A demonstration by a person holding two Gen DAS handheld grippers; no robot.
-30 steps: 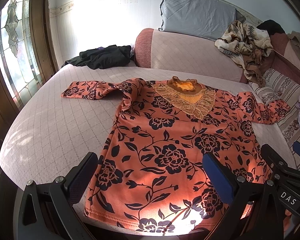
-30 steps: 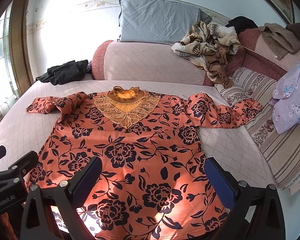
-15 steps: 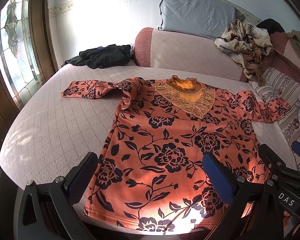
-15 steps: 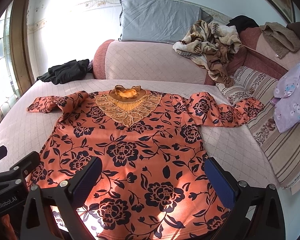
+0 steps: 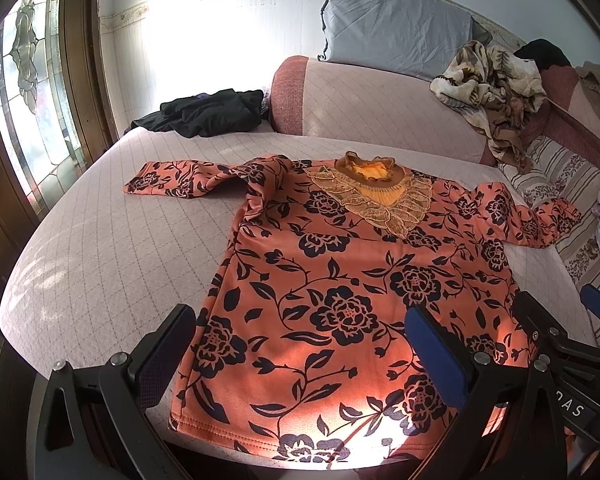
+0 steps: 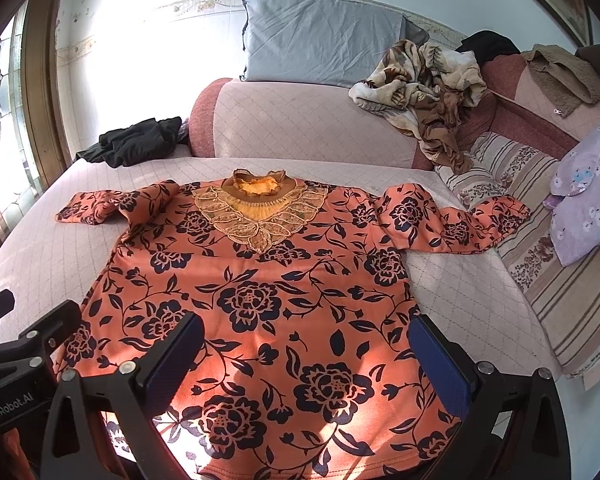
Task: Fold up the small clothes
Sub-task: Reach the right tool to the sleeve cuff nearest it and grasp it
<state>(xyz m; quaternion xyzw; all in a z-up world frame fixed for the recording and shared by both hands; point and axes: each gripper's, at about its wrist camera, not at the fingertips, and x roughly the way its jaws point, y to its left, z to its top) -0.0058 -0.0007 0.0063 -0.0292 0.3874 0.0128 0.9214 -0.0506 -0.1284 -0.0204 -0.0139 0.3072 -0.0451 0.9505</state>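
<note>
An orange top with black flowers point(image 5: 340, 280) lies flat, front up, on the pink quilted bed point(image 5: 100, 248), with a gold lace collar point(image 5: 376, 196) at the far end and both sleeves spread out sideways. My left gripper point(image 5: 300, 344) is open and empty, above the hem on the top's left half. My right gripper point(image 6: 304, 348) is open and empty, above the hem on the right half of the top point(image 6: 260, 300). Each gripper shows at the edge of the other's view.
A black garment point(image 5: 208, 112) lies at the far left corner of the bed. A grey pillow point(image 5: 396, 36) and a brown patterned blanket point(image 5: 492, 80) rest on the padded headboard. Striped bedding point(image 6: 560, 280) and a lilac garment point(image 6: 584, 200) lie to the right. A window point(image 5: 28, 92) is left.
Both grippers have stayed open and drifted only slightly toward the top's hem. The top has not moved.
</note>
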